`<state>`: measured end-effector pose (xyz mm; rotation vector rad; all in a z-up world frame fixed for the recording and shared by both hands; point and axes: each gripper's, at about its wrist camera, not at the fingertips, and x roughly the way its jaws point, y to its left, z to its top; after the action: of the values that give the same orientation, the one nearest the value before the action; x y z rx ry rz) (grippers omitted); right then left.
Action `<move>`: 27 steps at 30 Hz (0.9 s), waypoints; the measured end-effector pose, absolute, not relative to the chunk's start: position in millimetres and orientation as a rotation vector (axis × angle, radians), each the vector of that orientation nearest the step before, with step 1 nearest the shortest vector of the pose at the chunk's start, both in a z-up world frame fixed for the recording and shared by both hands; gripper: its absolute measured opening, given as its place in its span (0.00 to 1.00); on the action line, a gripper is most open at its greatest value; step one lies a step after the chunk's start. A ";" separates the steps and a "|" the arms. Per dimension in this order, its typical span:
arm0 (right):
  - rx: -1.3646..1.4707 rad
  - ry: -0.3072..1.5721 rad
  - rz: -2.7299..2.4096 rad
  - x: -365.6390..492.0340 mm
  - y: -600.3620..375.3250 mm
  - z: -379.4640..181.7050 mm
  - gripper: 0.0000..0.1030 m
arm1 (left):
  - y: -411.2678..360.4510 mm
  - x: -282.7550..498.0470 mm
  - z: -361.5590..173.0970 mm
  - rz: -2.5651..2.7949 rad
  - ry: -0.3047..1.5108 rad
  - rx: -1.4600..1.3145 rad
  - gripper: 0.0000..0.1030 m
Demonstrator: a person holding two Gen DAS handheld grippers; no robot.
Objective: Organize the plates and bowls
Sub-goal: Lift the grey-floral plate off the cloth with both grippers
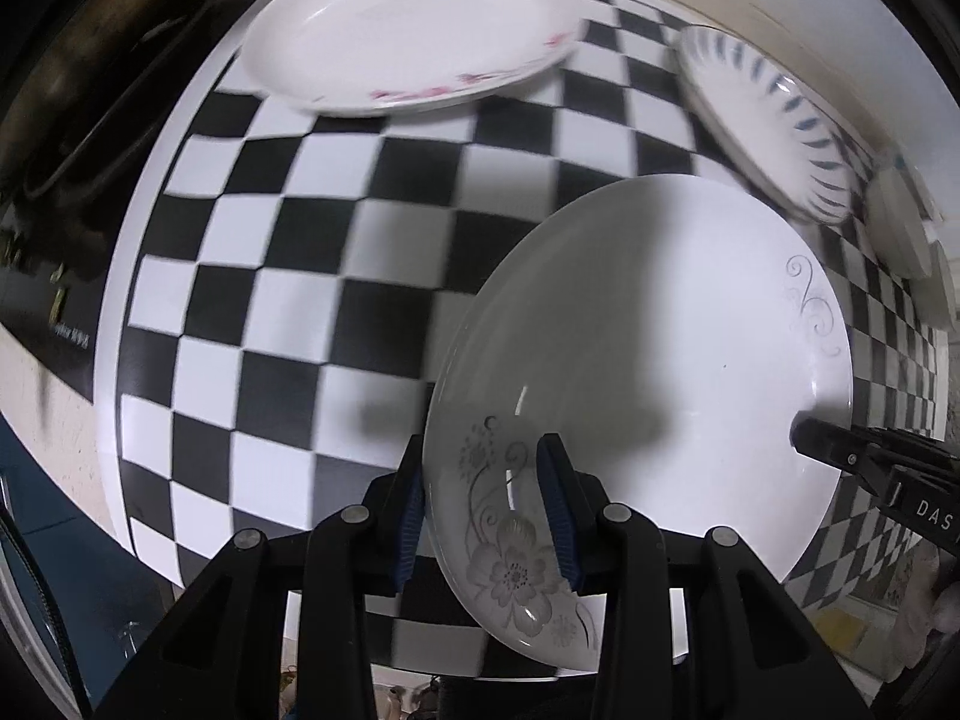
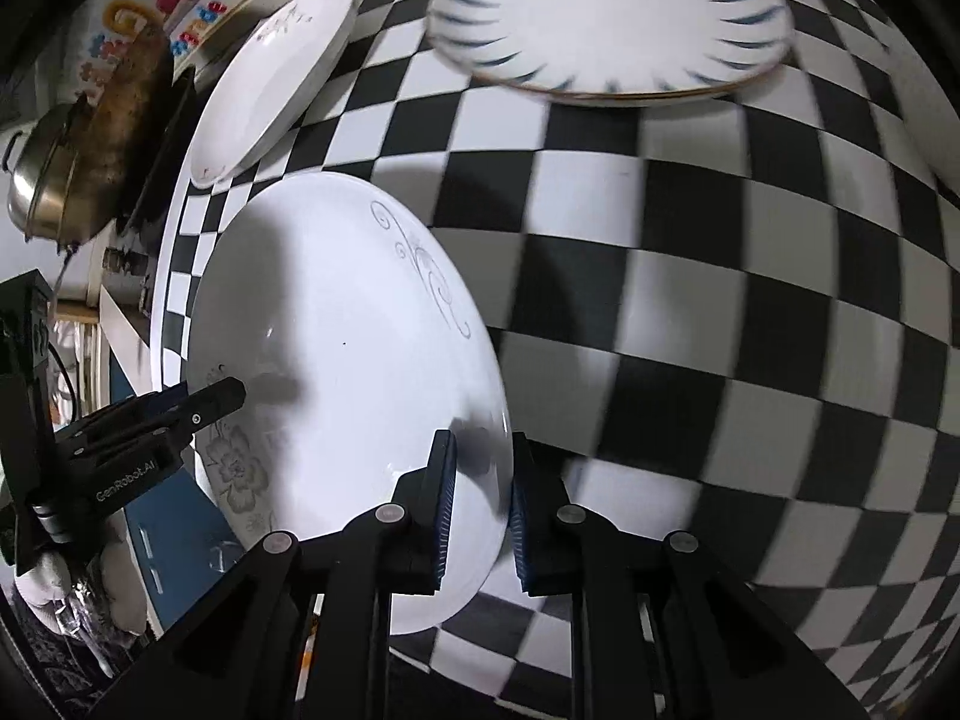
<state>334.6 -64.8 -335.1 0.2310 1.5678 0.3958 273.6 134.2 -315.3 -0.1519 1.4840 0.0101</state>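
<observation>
left claw: my left gripper (image 1: 480, 516) is clamped on the near rim of the grey-flower plate (image 1: 648, 372), one blue pad (image 1: 561, 525) over the flower print, the other under the rim
right claw: my right gripper (image 2: 483, 510) is clamped on the opposite rim of the same plate (image 2: 348, 372); in the left wrist view it enters at the right edge (image 1: 807, 435)
left claw, other view: comes in from the left edge of the right wrist frame, tips on the rim by the flower (image 2: 222, 399)
plate pose: tilted, held between both claws above the checkered table (image 1: 288, 276); whether its low edge touches the table, cannot tell
pink-flower plate: upper centre of the left wrist frame (image 1: 414, 30), lying on the table; upper left of the right wrist frame (image 2: 270, 90)
blue-stripe plate: upper right of the left wrist frame (image 1: 774, 120); top centre of the right wrist frame (image 2: 612, 18), on the table
more white dishes: right edge of the left wrist frame (image 1: 900, 228), blurred, type unclear
steel pot: upper left of the right wrist frame (image 2: 54, 180), off the table
image: motion blur in both views
</observation>
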 end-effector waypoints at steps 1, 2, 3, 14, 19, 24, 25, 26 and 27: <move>0.235 1.563 0.389 334.1 -70.5 -332.5 0.17 | 130.1 271.3 -310.8 0.001 1.479 -0.144 0.32; 0.240 1.558 0.380 333.2 -78.5 -328.9 0.17 | 116.9 270.4 -303.3 -0.010 1.470 -0.133 0.32; 0.246 1.552 0.373 332.5 -87.8 -325.0 0.17 | 111.9 270.1 -298.6 -0.021 1.462 -0.125 0.32; 0.333 1.485 0.265 317.1 -187.1 -298.8 0.17 | 57.0 262.2 -284.7 -0.145 1.456 -0.022 0.32; 0.362 1.484 0.224 304.8 -219.7 -300.8 0.17 | 36.3 270.4 -290.4 -0.181 1.474 0.004 0.32; 0.389 1.489 0.181 296.4 -238.2 -309.2 0.17 | 23.1 269.2 -293.1 -0.204 1.495 0.040 0.32; 0.393 1.488 0.176 295.5 -241.0 -310.3 0.17 | 17.9 275.2 -296.7 -0.205 1.499 0.047 0.32; 0.395 1.489 0.173 294.6 -243.1 -311.4 0.18 | 12.3 282.3 -301.1 -0.207 1.504 0.053 0.32; 0.400 1.490 0.168 293.6 -246.2 -312.5 0.18 | 12.5 283.0 -301.8 -0.209 1.508 0.058 0.32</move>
<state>293.6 -246.2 -312.5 0.3996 1.4900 0.1684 283.0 12.5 -301.8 0.0583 1.5077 -0.2089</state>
